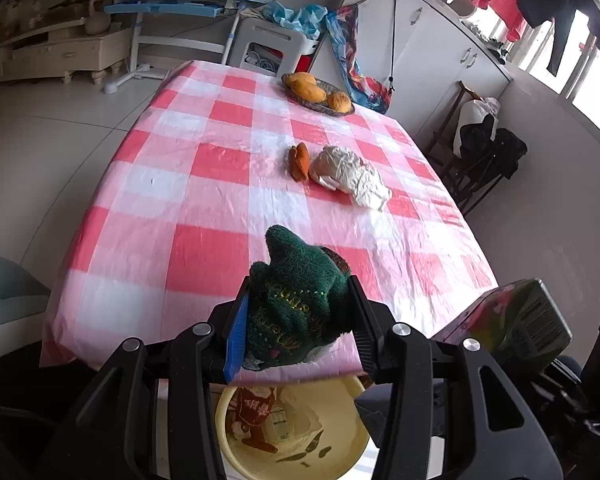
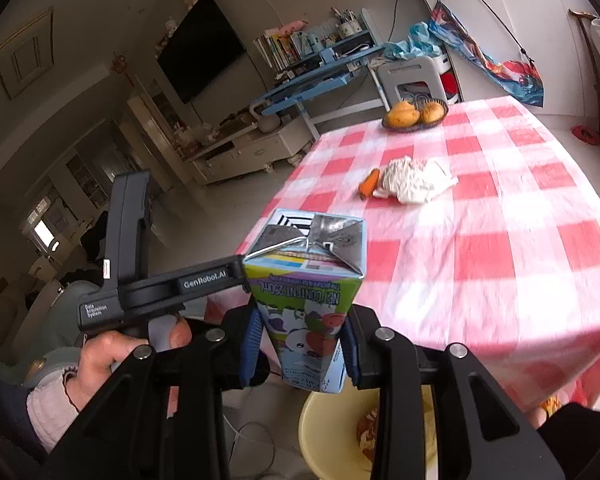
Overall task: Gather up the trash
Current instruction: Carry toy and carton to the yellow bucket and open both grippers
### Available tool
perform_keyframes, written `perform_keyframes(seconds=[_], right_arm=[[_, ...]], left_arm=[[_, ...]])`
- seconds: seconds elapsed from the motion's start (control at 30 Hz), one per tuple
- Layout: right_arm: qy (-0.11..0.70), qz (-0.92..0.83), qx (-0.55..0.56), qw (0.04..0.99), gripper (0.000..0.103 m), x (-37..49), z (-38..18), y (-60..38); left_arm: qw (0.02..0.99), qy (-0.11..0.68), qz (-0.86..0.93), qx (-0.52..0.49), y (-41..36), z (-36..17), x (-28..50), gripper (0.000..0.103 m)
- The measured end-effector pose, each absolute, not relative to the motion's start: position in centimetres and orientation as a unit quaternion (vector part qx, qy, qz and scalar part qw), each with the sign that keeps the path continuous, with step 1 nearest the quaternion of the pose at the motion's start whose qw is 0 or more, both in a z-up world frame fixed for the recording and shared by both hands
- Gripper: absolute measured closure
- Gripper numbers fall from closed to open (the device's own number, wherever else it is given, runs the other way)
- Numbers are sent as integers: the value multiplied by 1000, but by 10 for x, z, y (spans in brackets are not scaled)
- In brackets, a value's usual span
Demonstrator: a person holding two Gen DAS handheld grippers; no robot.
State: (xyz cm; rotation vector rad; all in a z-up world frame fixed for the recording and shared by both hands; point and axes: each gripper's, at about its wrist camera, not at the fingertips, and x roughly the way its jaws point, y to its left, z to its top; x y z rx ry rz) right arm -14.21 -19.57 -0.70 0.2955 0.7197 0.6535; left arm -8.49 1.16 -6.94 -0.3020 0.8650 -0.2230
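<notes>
Left wrist view: the left claw (image 1: 298, 316) is clamped on a dark green cloth (image 1: 296, 296), its pads pressing both sides, held over the near edge of the worktop (image 1: 204, 208) with its pink-checked cover. Directly below, at six o'clock, sits a yellow basin (image 1: 292, 436) that already has wrappers in it. Further up, toward one o'clock, an orange peel (image 1: 299, 162) lies just beside a crumpled white bag (image 1: 350, 176), and a basket of fruit (image 1: 318, 92) stands at the far edge.

Right wrist view: the right claw (image 2: 300, 340) is clamped on a small drink carton (image 2: 308, 292), held upright with its folded top up. The basin's rim (image 2: 320, 420) shows at six o'clock, under the carton. The person's left hand (image 2: 112, 352) grips the other tool at nine o'clock.

Judging by this, the step in hand is carrying both items to the basin. Next, each claw should line up over the basin and spread to drop its load; the peel and white bag remain to be fetched.
</notes>
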Motion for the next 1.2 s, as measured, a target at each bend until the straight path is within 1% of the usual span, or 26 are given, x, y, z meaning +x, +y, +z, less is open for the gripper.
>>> perform_keyframes(seconds=[0.43,0.87,0.97,1.07,1.1,1.2], right_arm=[[413,297,122,852,69,-169,-43,-184],[441,276,127,845,69,-177,-58,-189],[455,271,127,839,69,-178,-63,-189],[470,254,135,835,57,-174,-70,-193],[470,249,140,835,54,-173,-71,-196],[466,239,154,838,49,-173,-70,-202]], left_arm=[[892,422,-121,-112,-2,-72,-123,59],[886,436,-131,-83,-18,-78,-144,59],[881,447,-137,-75,-23,-82,-145,57],[866,473,-150,-62,-31,-92,-144,50],[862,479,-151,-58,-33,-95,-144,47],[863,479,-153,-54,-35,-96,-145,45]])
